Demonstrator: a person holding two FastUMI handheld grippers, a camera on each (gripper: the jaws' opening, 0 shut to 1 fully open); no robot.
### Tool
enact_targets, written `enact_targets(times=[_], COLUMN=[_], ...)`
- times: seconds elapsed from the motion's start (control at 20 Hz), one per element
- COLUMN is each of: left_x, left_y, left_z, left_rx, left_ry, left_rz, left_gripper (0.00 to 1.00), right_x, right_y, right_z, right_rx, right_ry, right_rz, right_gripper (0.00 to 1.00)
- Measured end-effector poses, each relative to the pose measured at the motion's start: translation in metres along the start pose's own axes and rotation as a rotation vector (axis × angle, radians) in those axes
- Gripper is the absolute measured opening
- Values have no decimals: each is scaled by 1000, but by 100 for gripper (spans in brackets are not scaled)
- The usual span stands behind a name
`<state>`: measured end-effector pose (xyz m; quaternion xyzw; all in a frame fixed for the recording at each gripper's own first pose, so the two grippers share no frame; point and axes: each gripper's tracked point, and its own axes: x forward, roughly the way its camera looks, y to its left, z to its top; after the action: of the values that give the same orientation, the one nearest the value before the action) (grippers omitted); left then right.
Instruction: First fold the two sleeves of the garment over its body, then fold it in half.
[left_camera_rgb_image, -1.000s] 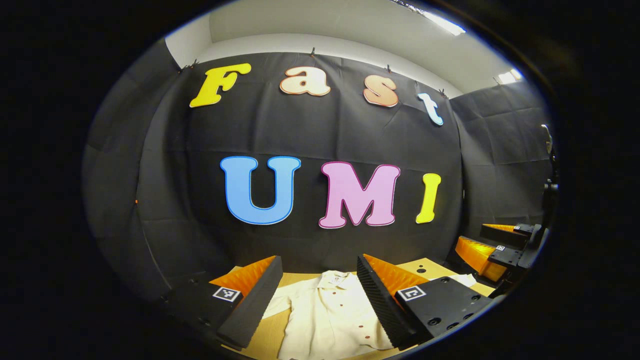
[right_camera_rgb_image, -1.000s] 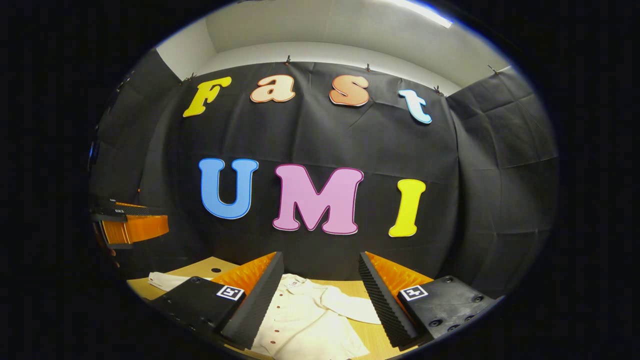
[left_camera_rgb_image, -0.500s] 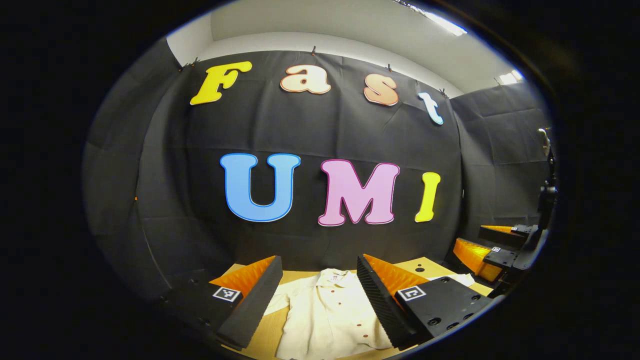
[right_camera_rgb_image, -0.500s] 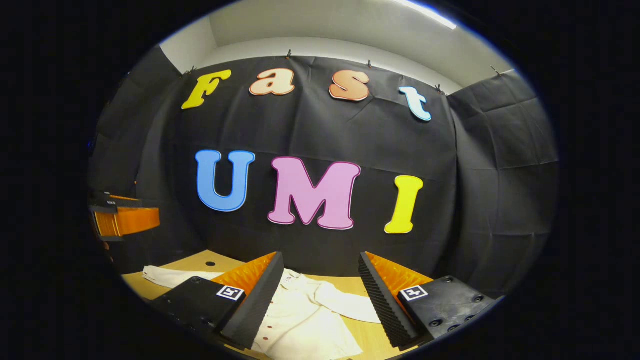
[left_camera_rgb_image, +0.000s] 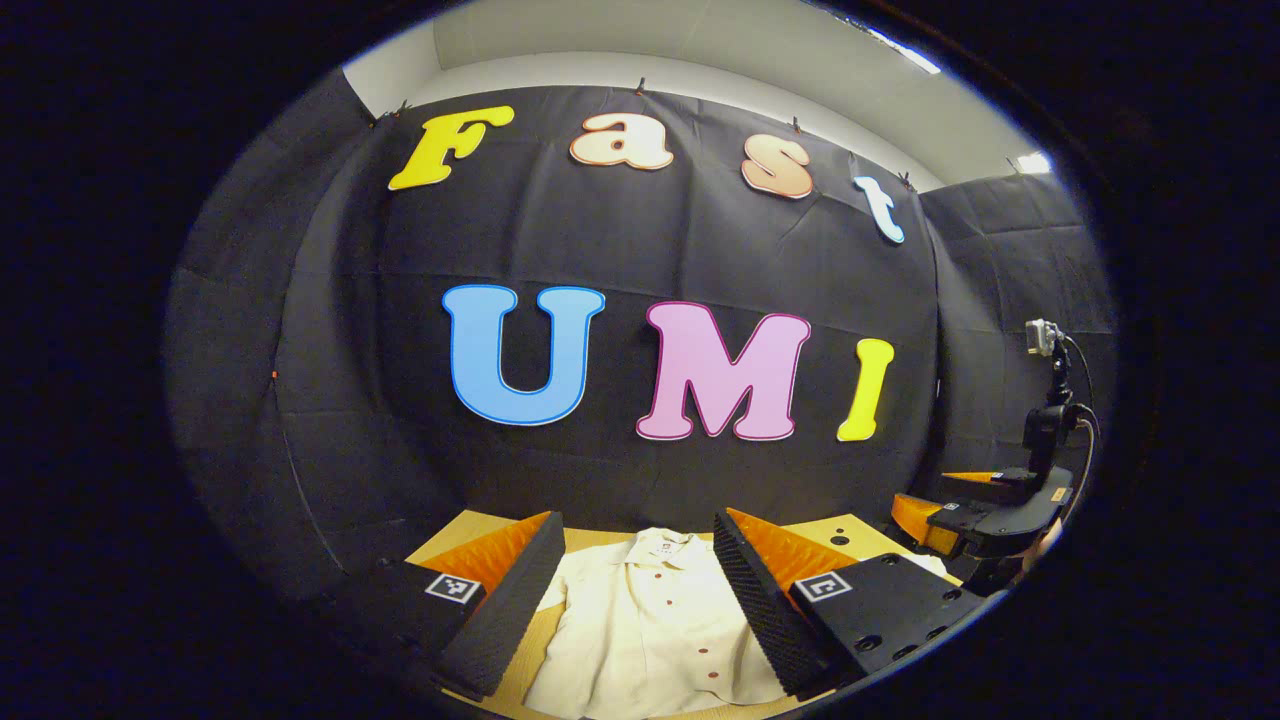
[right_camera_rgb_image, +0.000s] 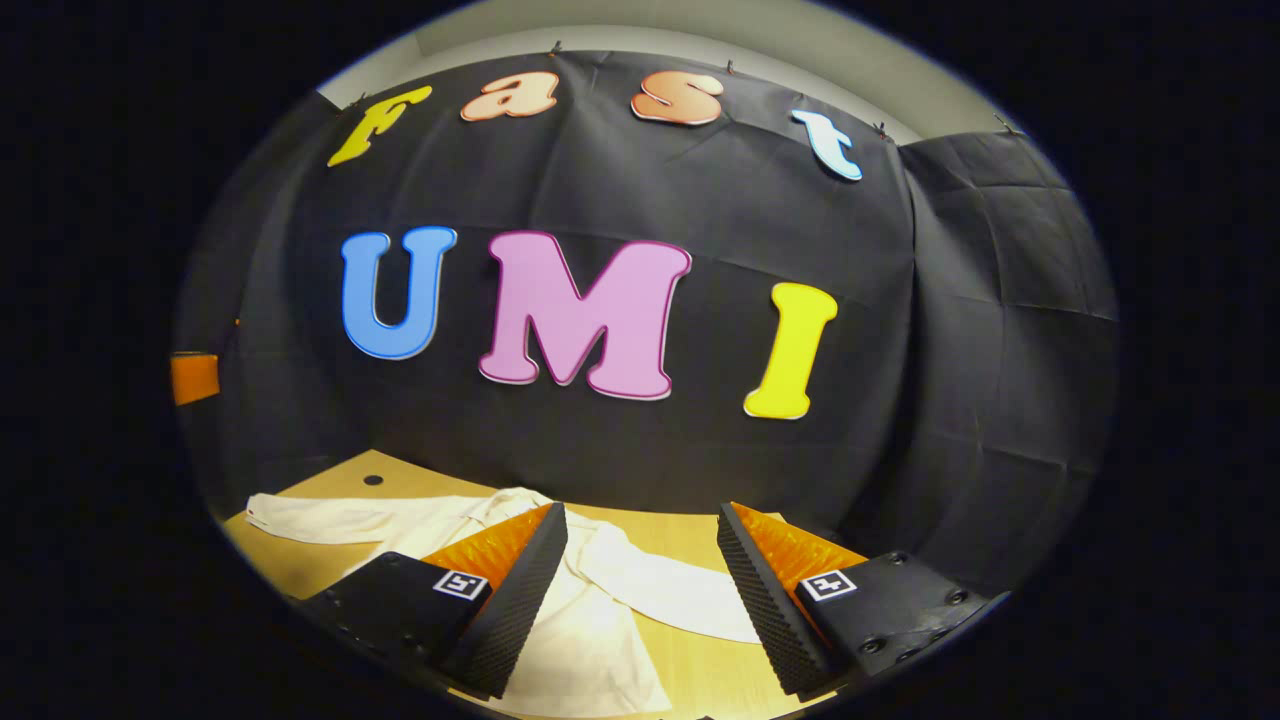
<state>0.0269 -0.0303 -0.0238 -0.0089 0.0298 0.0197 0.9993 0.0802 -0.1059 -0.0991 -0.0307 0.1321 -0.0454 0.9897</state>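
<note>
A cream button-front shirt (left_camera_rgb_image: 655, 620) lies flat on my wooden table (left_camera_rgb_image: 850, 528), collar toward the booth's back wall, its long axis running away from me. In the right gripper view one sleeve stretches out to the left and the other angles right, both unfolded. My left gripper (left_camera_rgb_image: 640, 590) hangs above the shirt's front, jaws wide and empty; my right gripper (right_camera_rgb_image: 640, 590) is likewise spread, holding nothing. The fingers (left_camera_rgb_image: 505, 605) hide the shirt's sides, and its hem is cut off.
</note>
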Motion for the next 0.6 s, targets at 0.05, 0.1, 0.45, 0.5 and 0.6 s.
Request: enact_targets(times=[0.05, 0.1, 0.45, 0.5, 0.6], left_x=[4, 8, 44, 51, 62], left_y=[-4, -9, -57, -65, -83], left_z=[-2, -4, -25, -30, -32], left_rx=[1, -8, -21, -25, -31], left_ry=[8, 15, 81, 95, 111], left_rz=[7, 10, 17, 14, 1], left_gripper=[98, 98, 98, 98, 98], right_x=[11, 21, 79, 84, 96], right_y=[-14, -30, -155, -172, -200], right_z=[-11, -22, -106, -118, -143], right_rx=[8, 24, 71, 77, 121], right_ry=[21, 49, 218, 248, 299], right_rz=[-15, -36, -208, -230, -273], right_gripper=[97, 97, 96, 96, 97])
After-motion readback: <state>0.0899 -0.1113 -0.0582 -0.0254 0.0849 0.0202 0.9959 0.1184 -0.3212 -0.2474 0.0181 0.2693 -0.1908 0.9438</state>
